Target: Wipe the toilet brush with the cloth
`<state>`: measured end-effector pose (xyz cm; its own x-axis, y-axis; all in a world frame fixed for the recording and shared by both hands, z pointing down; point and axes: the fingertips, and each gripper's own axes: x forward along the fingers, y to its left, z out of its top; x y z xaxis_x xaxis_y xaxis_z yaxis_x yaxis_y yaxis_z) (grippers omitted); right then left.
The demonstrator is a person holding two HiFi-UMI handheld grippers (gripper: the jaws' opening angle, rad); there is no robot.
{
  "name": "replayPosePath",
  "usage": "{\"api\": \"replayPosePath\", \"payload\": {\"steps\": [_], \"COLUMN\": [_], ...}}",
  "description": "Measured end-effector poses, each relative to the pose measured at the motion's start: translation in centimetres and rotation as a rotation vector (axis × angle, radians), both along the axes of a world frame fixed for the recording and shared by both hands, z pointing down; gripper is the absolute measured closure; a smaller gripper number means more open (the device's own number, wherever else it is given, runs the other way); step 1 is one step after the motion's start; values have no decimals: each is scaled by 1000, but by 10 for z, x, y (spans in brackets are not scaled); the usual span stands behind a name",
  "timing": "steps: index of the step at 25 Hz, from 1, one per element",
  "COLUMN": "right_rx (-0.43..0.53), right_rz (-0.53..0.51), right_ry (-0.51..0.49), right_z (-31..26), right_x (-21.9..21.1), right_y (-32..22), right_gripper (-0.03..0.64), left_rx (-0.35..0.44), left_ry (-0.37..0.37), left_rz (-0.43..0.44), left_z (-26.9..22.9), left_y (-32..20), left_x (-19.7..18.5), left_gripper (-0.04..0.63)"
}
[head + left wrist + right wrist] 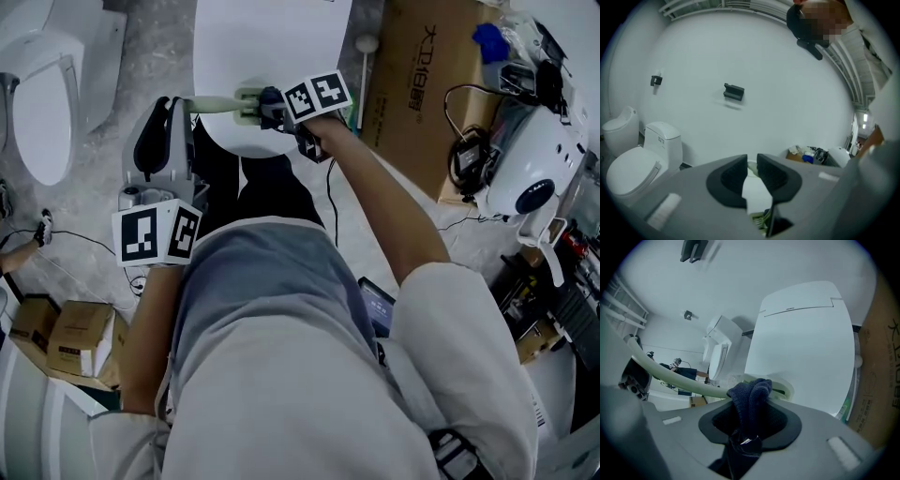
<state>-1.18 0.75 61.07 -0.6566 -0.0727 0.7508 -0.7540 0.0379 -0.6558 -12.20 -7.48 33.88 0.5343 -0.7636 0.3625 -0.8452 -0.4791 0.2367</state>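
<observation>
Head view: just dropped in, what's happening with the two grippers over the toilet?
A person holds a gripper in each hand above a white toilet lid. The left gripper is shut on the handle of a pale green plastic toilet brush, keeping it roughly level. The right gripper is shut on a bunched dark blue knitted cloth, which appears to press against the brush near its head end. The wipe looks under way.
</observation>
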Motion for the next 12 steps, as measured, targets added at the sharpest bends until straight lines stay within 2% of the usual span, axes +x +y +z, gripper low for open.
{"api": "replayPosePath", "payload": {"steps": [12], "right_rx": [40], "right_rz": [16], "right_ry": [-18], "right_z": [-24], "right_x": [1], "right_y": [-4], "right_gripper": [500], "left_rx": [5], "left_ry": [21], "left_rz": [-26], "left_z": [-1], "left_y": [1], "left_x": [2], "left_gripper": [595]}}
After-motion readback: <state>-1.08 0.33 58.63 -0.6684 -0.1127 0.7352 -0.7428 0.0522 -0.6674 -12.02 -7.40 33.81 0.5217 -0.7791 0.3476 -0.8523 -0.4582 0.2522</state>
